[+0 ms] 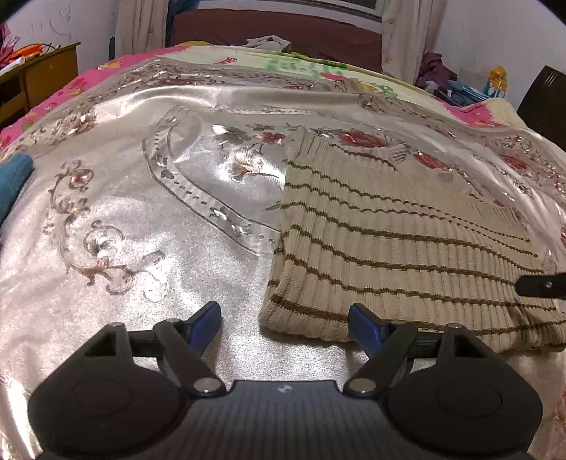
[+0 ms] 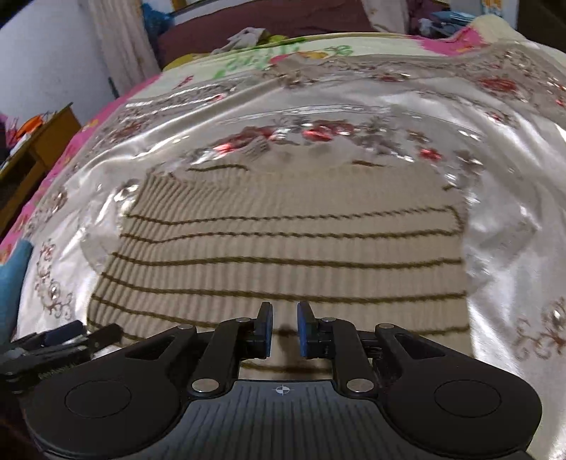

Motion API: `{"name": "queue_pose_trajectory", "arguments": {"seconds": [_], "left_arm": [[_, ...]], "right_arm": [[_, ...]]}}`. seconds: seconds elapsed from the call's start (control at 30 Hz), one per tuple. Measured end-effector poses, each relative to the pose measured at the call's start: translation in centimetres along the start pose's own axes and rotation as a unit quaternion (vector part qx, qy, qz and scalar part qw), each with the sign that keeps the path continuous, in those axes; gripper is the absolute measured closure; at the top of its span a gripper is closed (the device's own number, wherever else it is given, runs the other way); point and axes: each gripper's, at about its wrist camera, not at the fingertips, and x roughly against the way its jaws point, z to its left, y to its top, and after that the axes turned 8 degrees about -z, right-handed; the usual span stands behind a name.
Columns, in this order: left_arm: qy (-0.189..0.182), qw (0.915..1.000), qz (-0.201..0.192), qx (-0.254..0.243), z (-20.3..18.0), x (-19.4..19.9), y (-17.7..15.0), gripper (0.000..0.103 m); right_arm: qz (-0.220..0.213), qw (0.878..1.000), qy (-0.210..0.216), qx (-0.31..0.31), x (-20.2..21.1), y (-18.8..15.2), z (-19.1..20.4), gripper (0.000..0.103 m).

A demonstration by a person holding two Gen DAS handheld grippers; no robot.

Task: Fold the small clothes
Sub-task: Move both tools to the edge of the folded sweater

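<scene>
A beige ribbed knit garment with thin brown stripes [image 1: 389, 226] lies flat on a shiny floral bedspread [image 1: 123, 212]. My left gripper [image 1: 284, 327] is open wide and empty, at the garment's near left corner, its right finger over the hem. In the right wrist view the garment [image 2: 283, 230] fills the middle. My right gripper [image 2: 284, 329] hovers over its near hem with the jaws a small gap apart, holding nothing. The left gripper [image 2: 67, 339] shows at the lower left, and the right gripper's tip [image 1: 541, 283] at the right edge of the left wrist view.
A blue cloth [image 1: 14, 177] lies at the bed's left edge. A wooden desk [image 1: 42, 74] stands at the far left. A dark red headboard [image 1: 283, 32] and curtains are behind the bed. Clutter [image 1: 460, 85] sits at the far right.
</scene>
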Motion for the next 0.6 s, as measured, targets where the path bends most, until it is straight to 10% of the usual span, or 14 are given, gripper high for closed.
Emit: {"name": "queue_pose_trajectory", "arguments": {"seconds": [0.6], "left_arm": [[-0.038,0.9977,-0.007,0.057,1.3,-0.3,-0.7,0.016]], "right_arm": [[0.024,0.997,0.036,0.061,-3.1,2.3,7.3,0.082]]}}
